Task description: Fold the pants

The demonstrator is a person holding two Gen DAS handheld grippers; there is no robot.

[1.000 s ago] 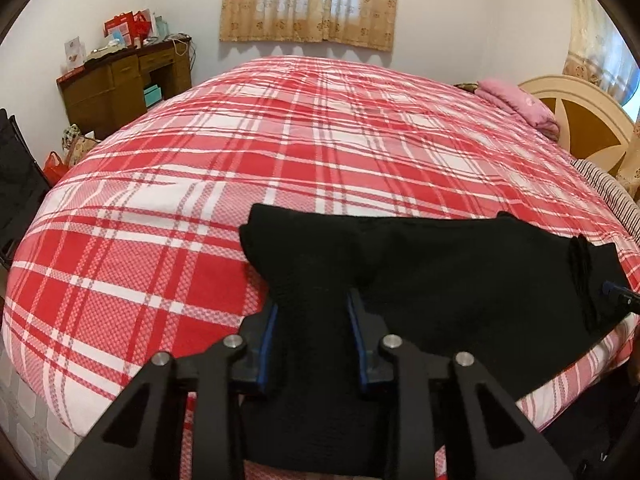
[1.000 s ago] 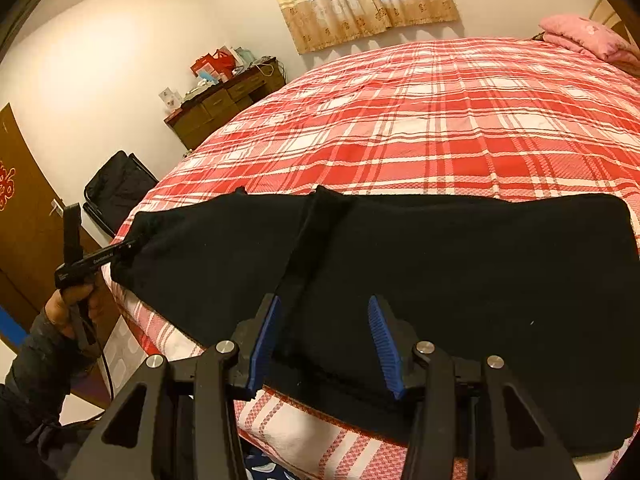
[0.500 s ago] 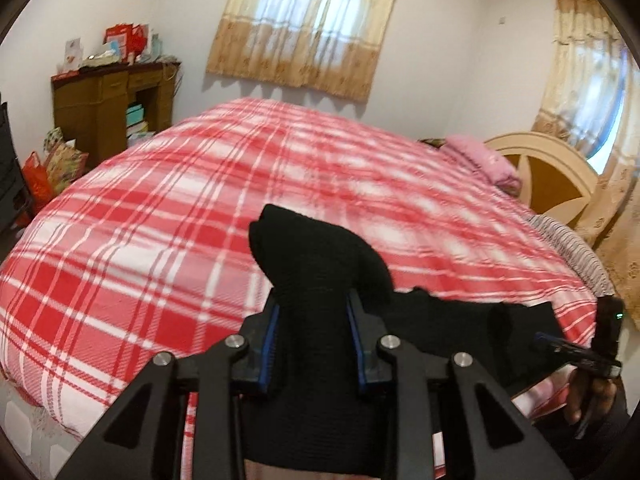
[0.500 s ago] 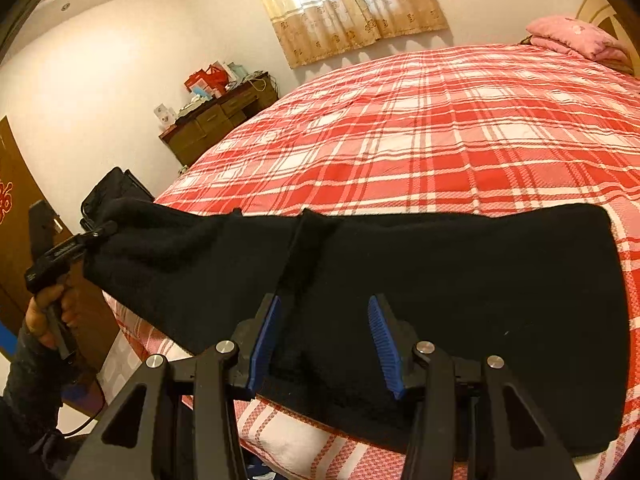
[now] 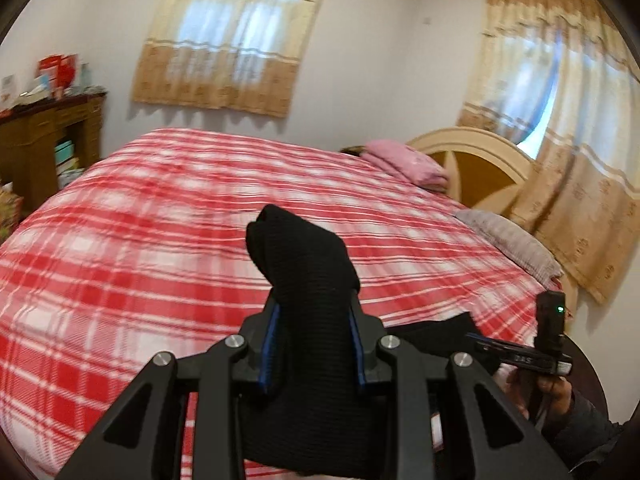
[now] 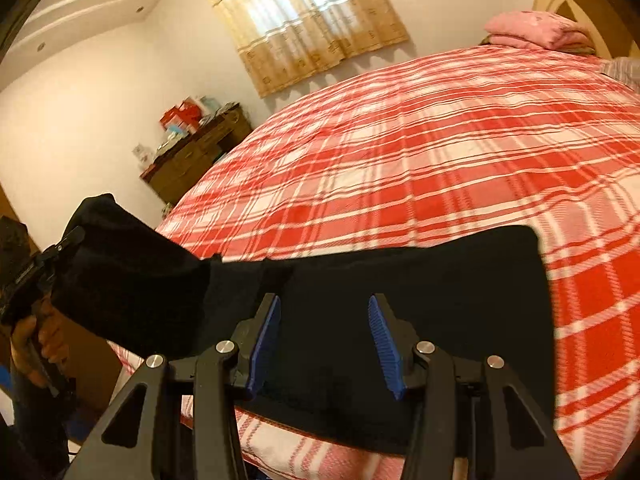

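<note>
The left gripper point(image 5: 314, 344) is clamping a bunched end of the black pants point(image 6: 400, 320), its jaws closed onto the cloth, and is holding that end up off the bed point(image 6: 440, 152) past its left edge. The rest of the garment is lying flat along the bed's near edge. The right gripper point(image 6: 324, 340) is hovering over that flat part with its jaws spread wide, gripping nothing.

The raised end is thick and only pinched, so it may be slipping free if swung quickly. With nothing pinning the flat part, the whole garment could be dragging sideways or sliding off the near edge.

The left wrist view is showing the pinch closely and the headboard point(image 5: 472, 152); the right wrist view is showing the garment's full spread.
</note>
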